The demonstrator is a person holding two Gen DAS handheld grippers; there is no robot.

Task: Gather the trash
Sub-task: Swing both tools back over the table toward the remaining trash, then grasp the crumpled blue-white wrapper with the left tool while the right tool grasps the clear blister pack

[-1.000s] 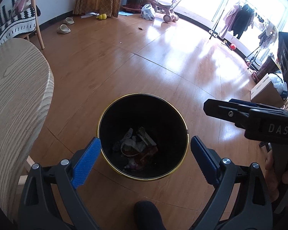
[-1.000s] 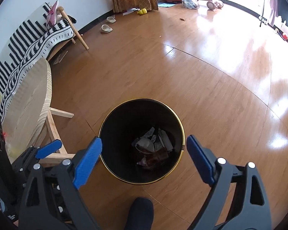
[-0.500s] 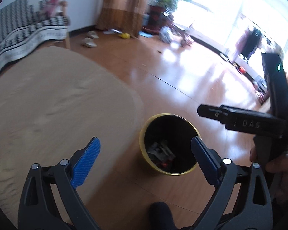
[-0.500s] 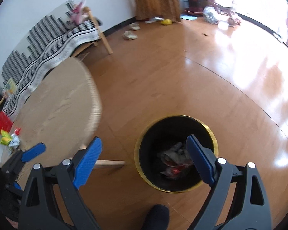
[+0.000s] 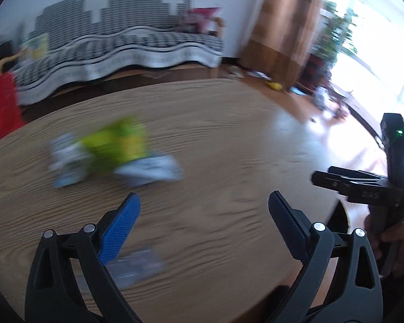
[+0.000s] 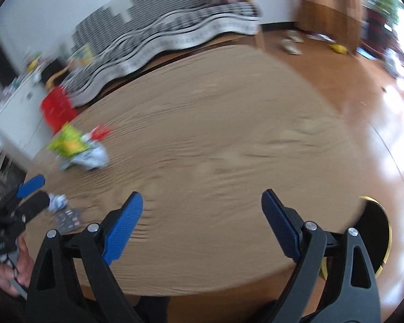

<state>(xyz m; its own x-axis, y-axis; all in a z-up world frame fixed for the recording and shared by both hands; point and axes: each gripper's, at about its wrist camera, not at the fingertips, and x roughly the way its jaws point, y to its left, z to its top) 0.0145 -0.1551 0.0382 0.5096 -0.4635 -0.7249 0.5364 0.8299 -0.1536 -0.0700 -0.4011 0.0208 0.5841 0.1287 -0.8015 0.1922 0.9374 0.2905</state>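
Both views are motion-blurred. My left gripper (image 5: 204, 215) is open and empty above a round wooden table (image 5: 229, 140). A yellow-green wrapper with white paper (image 5: 113, 150) lies ahead of it to the left, and a flat grey packet (image 5: 137, 265) lies just under the left finger. My right gripper (image 6: 202, 220) is open and empty over the table (image 6: 229, 140). The wrapper pile (image 6: 78, 148) lies far left in its view, with a small white scrap (image 6: 57, 202) and grey packet (image 6: 67, 219) near the left gripper (image 6: 29, 188). The black bin with gold rim (image 6: 377, 237) stands on the floor at lower right, partly hidden by the table.
A sofa with a black-and-white striped cover (image 5: 115, 48) stands behind the table. A red object (image 6: 58, 107) sits at the table's far left edge. Brown curtains (image 5: 282, 21) and shiny wooden floor (image 6: 363, 80) lie to the right. The right gripper (image 5: 363, 188) shows at right in the left wrist view.
Both grippers swung left and up from above the bin to over the table. The bin slid to the right edge of view; the wrappers on the table came into view. Both stayed open.
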